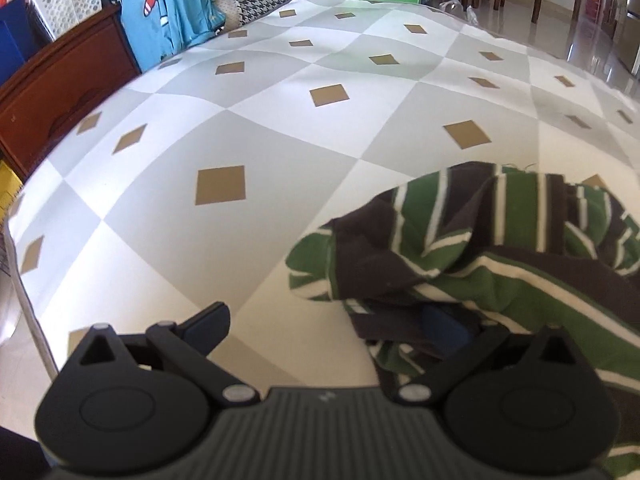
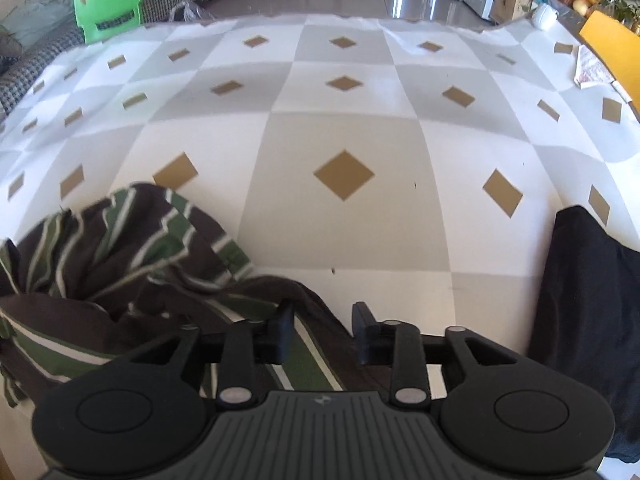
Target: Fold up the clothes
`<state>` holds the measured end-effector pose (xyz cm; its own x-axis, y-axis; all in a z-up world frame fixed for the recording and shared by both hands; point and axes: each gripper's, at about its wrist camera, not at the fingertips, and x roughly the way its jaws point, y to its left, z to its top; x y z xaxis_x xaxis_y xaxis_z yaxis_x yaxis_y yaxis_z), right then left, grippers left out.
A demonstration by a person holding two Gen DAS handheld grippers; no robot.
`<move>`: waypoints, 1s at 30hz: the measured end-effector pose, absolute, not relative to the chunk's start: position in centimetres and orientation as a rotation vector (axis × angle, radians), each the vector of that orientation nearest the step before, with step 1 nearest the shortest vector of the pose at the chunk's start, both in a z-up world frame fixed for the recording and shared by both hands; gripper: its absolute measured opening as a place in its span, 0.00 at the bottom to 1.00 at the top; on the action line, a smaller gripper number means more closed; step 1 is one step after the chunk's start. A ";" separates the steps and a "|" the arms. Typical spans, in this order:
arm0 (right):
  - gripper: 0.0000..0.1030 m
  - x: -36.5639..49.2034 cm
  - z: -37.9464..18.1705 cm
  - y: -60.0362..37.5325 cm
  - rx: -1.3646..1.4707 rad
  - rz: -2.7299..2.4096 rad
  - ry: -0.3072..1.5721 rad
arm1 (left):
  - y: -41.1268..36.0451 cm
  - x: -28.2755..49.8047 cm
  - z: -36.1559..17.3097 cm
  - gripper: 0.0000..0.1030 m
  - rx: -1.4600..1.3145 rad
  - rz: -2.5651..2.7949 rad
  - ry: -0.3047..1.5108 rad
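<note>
Striped garment, green, dark brown and white, lay crumpled in a heap on the checkered tablecloth at the near edge of the table, so I judged the fold barely started: no flat panel, no clean crease, no sleeve laid out that I could see. My left gripper had its jaws spread wide; one finger hung over bare cloth, the other sat against or partly under the bunched fabric, and I could not tell if it was touching, but nothing was pinched there. My right gripper was part-open, jaws clearly apart, with an edge of the shirt lying in the gap; the pads did not look pressed on it, so I called it released, not grasping. A dark garment lay just to the right of the right gripper, looking smoother, maybe already folded, though I could not confirm. A blue printed garment was draped off beyond the table's far left side. Left to do, as I judged it: find a hem or shoulders, spread the striped piece flat, then fold.
</note>
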<state>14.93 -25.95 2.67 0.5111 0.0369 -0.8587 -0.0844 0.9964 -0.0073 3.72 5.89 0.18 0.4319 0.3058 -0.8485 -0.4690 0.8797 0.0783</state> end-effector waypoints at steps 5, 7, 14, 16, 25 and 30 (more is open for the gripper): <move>0.39 14.7 4.3 -24.9 -0.042 0.107 0.958 | 4.5 3.1 1.3 1.00 -0.215 0.407 1.004; 0.40 14.8 4.1 -24.0 -0.051 0.148 0.965 | 3.4 3.2 1.5 1.00 -0.194 0.368 1.000; 0.41 15.4 1.8 -21.0 -0.097 0.218 1.032 | 0.2 4.4 -0.1 1.00 -0.156 0.298 1.062; 0.41 15.5 1.2 -20.7 -0.092 0.233 1.052 | -0.4 4.7 -0.8 1.00 -0.150 0.282 1.088; 0.46 15.1 -1.6 -19.8 -0.158 0.303 1.097 | -0.8 5.1 -2.3 1.00 -0.156 0.268 1.103; 0.48 14.2 -1.8 -19.3 -0.225 0.330 1.081 | -1.0 5.1 -2.6 1.00 -0.130 0.257 1.088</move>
